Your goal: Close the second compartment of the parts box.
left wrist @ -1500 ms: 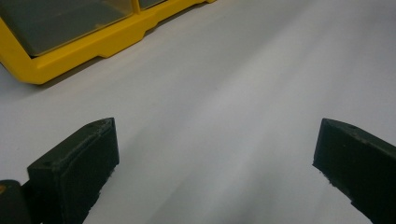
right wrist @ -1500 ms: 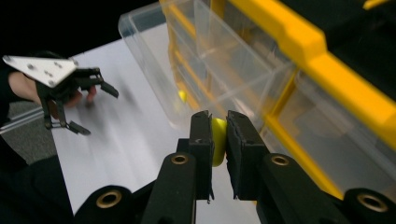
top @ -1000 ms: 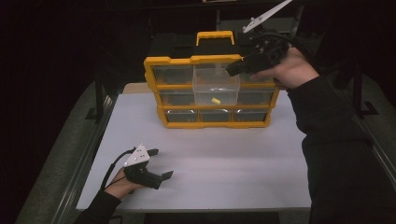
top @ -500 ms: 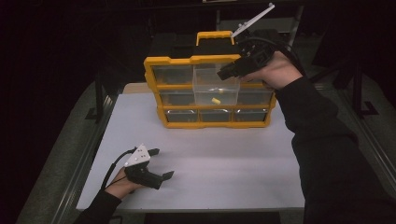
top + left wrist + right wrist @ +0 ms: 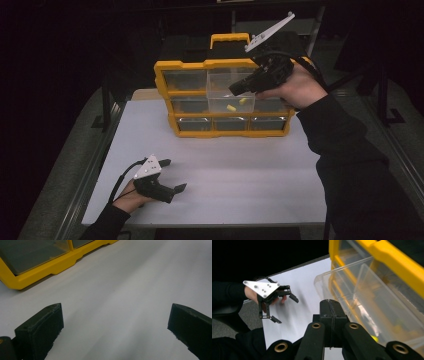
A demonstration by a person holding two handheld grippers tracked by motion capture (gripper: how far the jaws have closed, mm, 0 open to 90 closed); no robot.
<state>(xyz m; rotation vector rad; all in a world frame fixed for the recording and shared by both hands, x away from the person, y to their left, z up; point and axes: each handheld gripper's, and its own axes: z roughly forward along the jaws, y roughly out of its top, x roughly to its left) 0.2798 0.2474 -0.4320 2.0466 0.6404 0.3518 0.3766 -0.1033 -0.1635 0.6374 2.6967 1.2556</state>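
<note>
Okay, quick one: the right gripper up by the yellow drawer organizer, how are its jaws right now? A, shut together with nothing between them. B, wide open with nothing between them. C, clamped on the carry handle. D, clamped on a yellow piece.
A: in the right gripper view the right gripper has its two black jaws pressed flat together, nothing between them, beside the pulled-out clear drawer.

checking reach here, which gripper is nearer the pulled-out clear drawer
Right. The right gripper is at the clear drawer by its front edge; the left gripper rests far off on the white table.
</note>
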